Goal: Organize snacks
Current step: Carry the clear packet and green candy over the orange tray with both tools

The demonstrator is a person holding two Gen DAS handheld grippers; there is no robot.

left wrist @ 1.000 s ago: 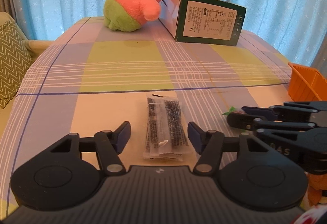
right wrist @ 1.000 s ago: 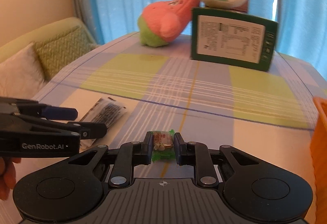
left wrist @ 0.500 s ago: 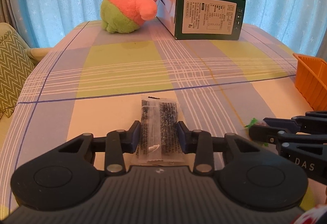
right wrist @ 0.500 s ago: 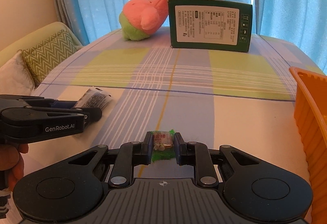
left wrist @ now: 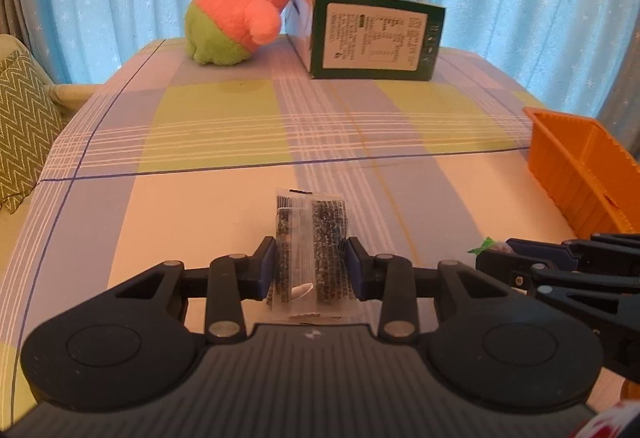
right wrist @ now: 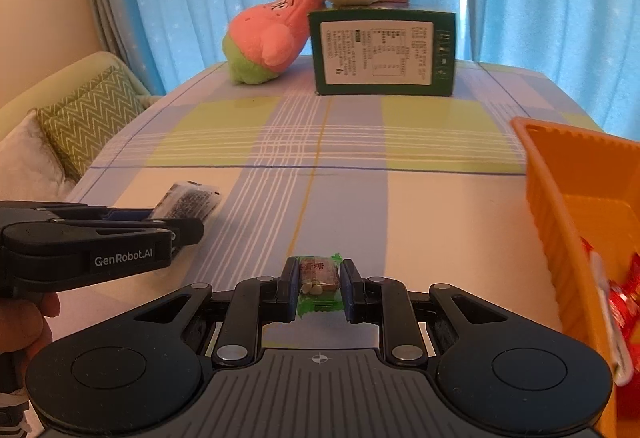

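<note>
The left gripper [left wrist: 311, 266] clamps a clear packet of dark snacks [left wrist: 310, 254] above the checked tablecloth [left wrist: 224, 126]; the right gripper [right wrist: 319, 284] pinches a green-wrapped candy [right wrist: 318, 280]. At two o'clock sits an orange basket [right wrist: 548, 198]; at twelve, a green box [right wrist: 382, 52].

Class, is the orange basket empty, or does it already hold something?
Not empty: the orange basket holds red-wrapped snacks at its right edge; how many, cannot tell.

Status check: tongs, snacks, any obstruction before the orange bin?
Left tongs shut on dark snack packet. Right tongs shut on green-wrapped candy. Orange bin path clear.
</note>
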